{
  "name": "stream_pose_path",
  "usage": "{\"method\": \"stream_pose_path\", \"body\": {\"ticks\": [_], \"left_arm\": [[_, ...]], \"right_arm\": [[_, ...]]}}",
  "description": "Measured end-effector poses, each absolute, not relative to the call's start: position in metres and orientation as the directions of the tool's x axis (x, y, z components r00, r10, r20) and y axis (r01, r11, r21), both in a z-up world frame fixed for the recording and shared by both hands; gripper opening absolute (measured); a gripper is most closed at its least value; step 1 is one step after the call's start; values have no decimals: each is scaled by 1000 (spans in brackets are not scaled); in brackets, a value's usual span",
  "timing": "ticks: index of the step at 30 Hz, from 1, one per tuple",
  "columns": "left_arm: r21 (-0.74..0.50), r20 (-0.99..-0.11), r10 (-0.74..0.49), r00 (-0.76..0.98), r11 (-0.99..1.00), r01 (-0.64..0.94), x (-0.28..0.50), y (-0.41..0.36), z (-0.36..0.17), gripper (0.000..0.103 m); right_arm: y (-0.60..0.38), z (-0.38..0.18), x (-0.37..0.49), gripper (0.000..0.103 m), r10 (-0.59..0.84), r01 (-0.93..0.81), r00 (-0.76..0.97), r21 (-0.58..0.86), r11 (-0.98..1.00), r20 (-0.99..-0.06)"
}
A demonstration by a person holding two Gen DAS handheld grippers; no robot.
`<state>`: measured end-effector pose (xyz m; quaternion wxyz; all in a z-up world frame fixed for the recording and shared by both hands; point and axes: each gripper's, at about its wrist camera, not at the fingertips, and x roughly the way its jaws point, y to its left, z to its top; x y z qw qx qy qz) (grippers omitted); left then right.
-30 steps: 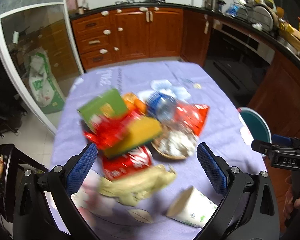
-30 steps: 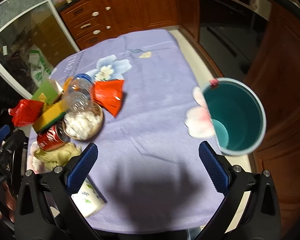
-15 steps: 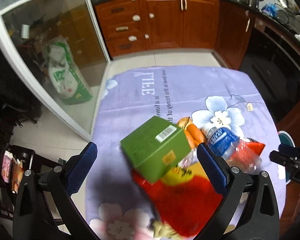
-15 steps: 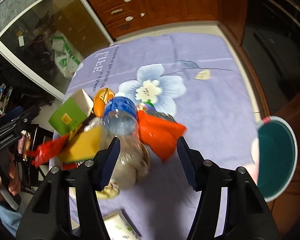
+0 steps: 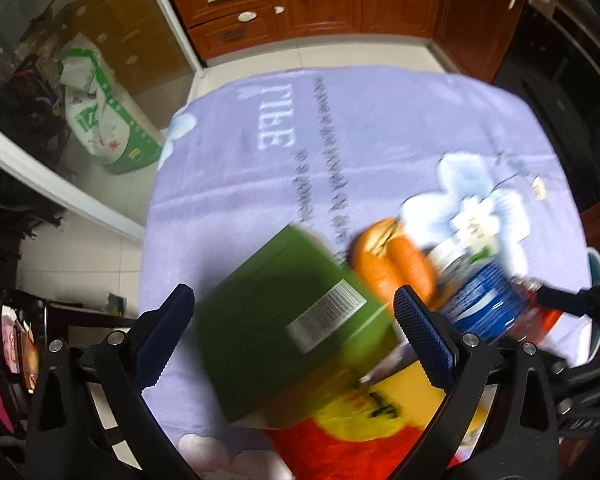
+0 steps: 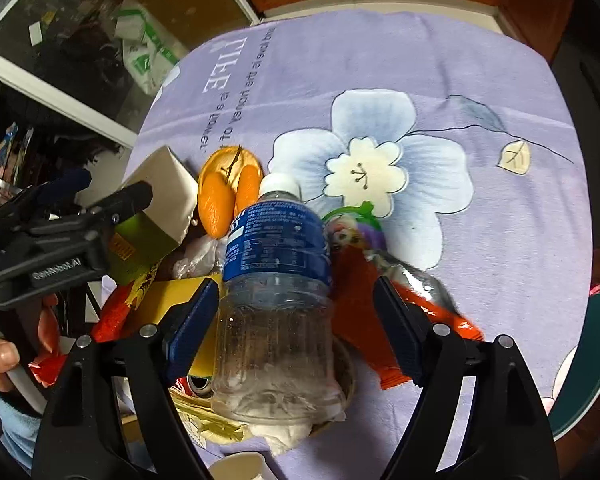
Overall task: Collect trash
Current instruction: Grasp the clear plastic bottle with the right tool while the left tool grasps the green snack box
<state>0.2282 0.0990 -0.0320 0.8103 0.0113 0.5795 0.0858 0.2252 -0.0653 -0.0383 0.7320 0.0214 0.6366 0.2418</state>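
Note:
A pile of trash lies on the purple flowered tablecloth (image 5: 340,128). My left gripper (image 5: 296,328) is open, its blue pads on either side of a green carton (image 5: 292,340) with a barcode. My right gripper (image 6: 292,324) is open, its pads flanking a clear plastic bottle (image 6: 276,296) with a blue label; the pads stand a little apart from it. Beside the bottle lie orange peel (image 6: 226,192), a red snack wrapper (image 6: 364,312), a yellow packet (image 6: 172,300) and a red can (image 6: 198,386). The left gripper (image 6: 60,248) shows at the carton in the right wrist view.
A teal bin (image 6: 592,364) stands past the table's right edge. A shallow bowl of white tissue (image 6: 292,428) sits under the bottle, a paper cup (image 6: 236,468) near the front edge. Wooden cabinets (image 5: 340,0) and a glass door (image 5: 80,60) lie beyond.
Both grippers have moved forward and down onto the pile. The left now straddles the green carton; the right, narrower than a second ago, now straddles the bottle.

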Motion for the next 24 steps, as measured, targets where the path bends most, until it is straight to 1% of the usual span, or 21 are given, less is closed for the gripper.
{"method": "stream_pose_path", "body": {"ticks": [4,6,11,16,17,18,19,20,22,23,24], "left_arm": [[89,-942,137,305,982,-168,205,121,-40,99],[68,-943,125,309,980,-189,195,130,-44,99],[25,-939,103,327,972,-234,170,150,-50,99],[-39,-928,62,367,965,-261,158,166,-56,98],[-51,-914,58,402,966,-255,154,167,-54,91],[-57,-901,56,430,968,-245,151,166,-50,87],[-60,-893,53,446,970,-235,150,164,-47,75],[-63,-884,50,465,972,-224,148,163,-41,57],[-81,-874,33,485,974,-212,147,162,-32,43],[-79,-873,36,487,974,-214,147,163,-30,39],[-79,-872,40,487,972,-222,147,165,-28,37]], "right_arm": [[-61,-51,222,74,369,-324,30,340,883,-929],[-58,-52,217,63,364,-338,40,330,881,-930],[-52,-44,205,63,331,-369,103,273,889,-938],[-46,-41,201,63,317,-354,126,256,900,-940],[-47,-41,202,63,315,-351,131,253,902,-940],[-45,-40,202,63,317,-347,137,254,903,-939],[-46,-40,201,63,320,-344,142,256,903,-937],[-47,-38,201,63,324,-342,147,259,903,-935],[-49,-33,199,62,335,-336,163,267,903,-928],[-50,-30,198,62,342,-334,171,272,902,-924],[-51,-28,198,62,348,-330,177,277,903,-921]]}}
